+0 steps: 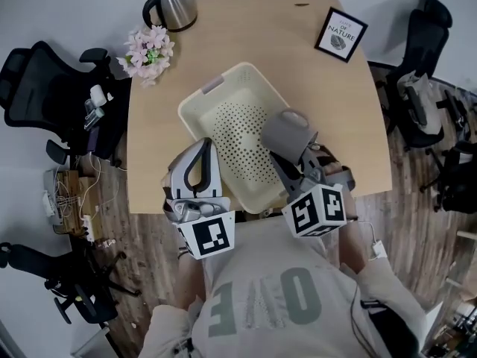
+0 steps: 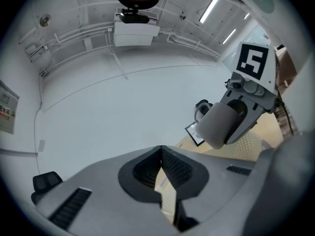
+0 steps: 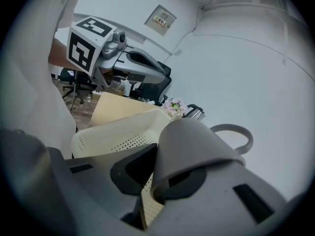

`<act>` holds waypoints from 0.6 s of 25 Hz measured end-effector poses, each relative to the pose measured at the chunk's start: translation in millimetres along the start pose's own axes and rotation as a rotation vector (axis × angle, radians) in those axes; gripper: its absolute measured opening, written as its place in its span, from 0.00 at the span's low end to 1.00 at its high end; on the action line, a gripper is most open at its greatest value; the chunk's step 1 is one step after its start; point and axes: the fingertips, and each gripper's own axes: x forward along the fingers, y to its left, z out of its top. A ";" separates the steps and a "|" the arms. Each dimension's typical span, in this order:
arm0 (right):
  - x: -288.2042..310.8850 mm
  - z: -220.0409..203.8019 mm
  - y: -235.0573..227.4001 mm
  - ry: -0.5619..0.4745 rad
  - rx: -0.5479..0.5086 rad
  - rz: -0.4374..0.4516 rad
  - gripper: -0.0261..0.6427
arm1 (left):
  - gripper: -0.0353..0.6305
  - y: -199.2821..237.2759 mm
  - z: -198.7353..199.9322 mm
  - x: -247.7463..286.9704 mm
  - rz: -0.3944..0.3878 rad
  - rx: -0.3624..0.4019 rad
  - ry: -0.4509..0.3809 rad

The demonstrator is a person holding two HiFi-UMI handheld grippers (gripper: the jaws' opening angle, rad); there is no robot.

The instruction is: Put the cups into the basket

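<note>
The right tool (image 3: 162, 178) is clamped on one wall of a grey cup (image 3: 197, 141), which is held tilted above the right side of the basket (image 1: 195, 103). The left tool (image 2: 161, 163) is closed on nothing, beside the basket. A slip is judged possible with this grip. If released here, the cup could be knocked off the rim onto the surface (image 1: 328, 88).

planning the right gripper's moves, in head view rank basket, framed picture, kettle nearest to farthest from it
1. basket, directly under the right gripper and its cup
2. framed picture, far right
3. kettle, far left
</note>
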 end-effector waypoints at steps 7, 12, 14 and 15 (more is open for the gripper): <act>37.6 17.9 1.2 0.106 -0.143 0.128 0.09 | 0.06 17.2 -28.8 8.2 -0.002 -0.049 0.008; 75.1 22.0 14.7 0.200 -0.284 0.287 0.09 | 0.06 41.1 -52.1 -3.2 0.037 -0.064 0.047; 90.5 11.3 15.2 0.259 -0.362 0.334 0.09 | 0.06 43.5 -60.5 -2.8 0.054 -0.088 0.065; 98.5 4.2 16.2 0.290 -0.407 0.355 0.09 | 0.06 44.5 -64.2 -2.5 0.064 -0.104 0.073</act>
